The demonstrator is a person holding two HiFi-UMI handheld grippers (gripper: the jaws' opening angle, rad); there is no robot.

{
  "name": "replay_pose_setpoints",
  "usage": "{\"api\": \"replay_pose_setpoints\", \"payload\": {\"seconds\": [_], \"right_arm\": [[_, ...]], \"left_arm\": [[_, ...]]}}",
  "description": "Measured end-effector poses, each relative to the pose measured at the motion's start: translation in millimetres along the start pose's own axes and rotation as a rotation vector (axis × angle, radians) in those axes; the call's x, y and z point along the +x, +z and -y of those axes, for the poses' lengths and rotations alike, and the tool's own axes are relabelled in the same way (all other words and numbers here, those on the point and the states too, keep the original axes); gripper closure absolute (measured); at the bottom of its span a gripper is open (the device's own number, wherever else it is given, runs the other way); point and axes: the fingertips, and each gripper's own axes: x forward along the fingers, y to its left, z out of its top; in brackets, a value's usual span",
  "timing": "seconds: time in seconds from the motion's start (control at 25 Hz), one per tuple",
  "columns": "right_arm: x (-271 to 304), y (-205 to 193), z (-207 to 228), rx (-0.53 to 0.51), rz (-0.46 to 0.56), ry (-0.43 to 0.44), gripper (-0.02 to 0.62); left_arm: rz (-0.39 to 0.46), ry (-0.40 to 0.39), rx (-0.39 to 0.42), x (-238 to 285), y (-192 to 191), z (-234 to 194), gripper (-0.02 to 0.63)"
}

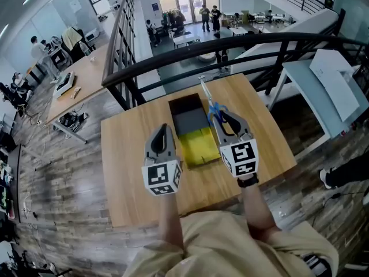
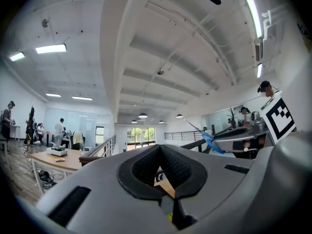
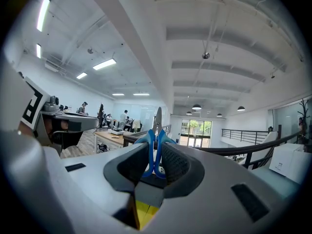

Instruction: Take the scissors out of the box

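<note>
- The right claw [image 1: 222, 116] is clenched on a pair of scissors with blue plastic loop handles and slim steel blades [image 1: 211, 105]. In the right gripper view the two handle loops [image 3: 152, 152] stand upright, side by side, squeezed between the black ribbed pads [image 3: 175, 162].
- The scissors are out of the box. They lie along the line of the claw, and the blades point away from the person towards the table's far edge. In the head view they show over the box's right wall.
- The left claw [image 1: 163, 128] is clenched on nothing. In the left gripper view its ribbed pads [image 2: 146, 167] meet at their tips, with only a small gap showing behind them.
- The left claw sits just beside the box's left wall, level with the yellow half. The two claws flank the box and stay apart from each other.
- The open rectangular box [image 1: 189, 122] has a dark grey far half and a yellow near half. It rests at the middle of the light wooden square table [image 1: 132, 172], its long side running from the near edge towards the far edge.
- A black metal railing [image 1: 190, 48] curves past the table's far edge.
- From the left gripper view, the blue handles [image 2: 213, 144] show off to the right, with the blades slanting up and to the left.
</note>
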Motion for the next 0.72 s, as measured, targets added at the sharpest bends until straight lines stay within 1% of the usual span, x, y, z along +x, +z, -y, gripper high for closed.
{"api": "replay_pose_setpoints", "payload": {"seconds": [0.24,0.52,0.72], "right_arm": [[0,-12,-12,0.001,-0.026,0.007,0.512],[3,-26,-12,0.019,-0.059,-0.01,0.512],[16,-40,-23,0.031,-0.1,-0.019,0.512]], "left_arm": [[-0.027,0.002,-0.016,1,-12,-3,0.597],[-0.049,-0.03,-0.03,8,-26,4,0.597],[-0.076,-0.039,-0.034,10,-40,-8,0.597]]}}
